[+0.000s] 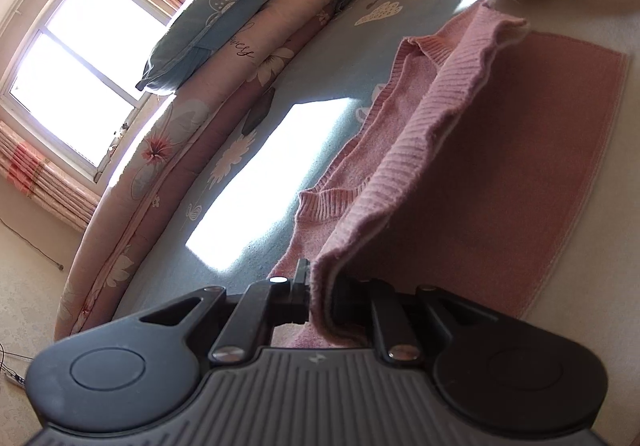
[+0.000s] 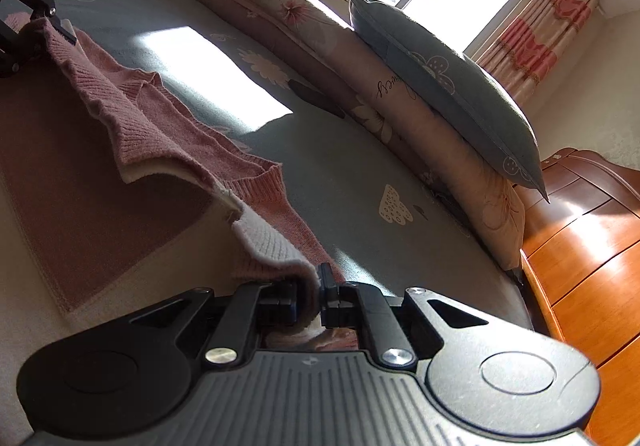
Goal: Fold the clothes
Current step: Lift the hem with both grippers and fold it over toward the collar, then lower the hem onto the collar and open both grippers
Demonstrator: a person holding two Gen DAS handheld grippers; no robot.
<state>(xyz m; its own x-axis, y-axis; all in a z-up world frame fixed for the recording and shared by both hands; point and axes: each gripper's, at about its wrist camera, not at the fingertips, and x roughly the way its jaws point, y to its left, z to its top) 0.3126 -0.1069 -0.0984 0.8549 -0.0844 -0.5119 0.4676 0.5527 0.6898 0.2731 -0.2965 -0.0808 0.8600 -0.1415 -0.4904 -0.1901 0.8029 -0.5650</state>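
Left gripper and right gripper each clamp the pink sweater's lifted edge

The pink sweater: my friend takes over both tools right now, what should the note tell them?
Left tool: shut on one end of the pink sweater's lifted ribbed edge.
Right tool: shut on the other end.
The edge hangs stretched between the tools, raised off the bed; the rest of the sweater lies on a pink mat.
Done: edge gripped and lifted.
Left: carry it over, lay it flat, finish folding.
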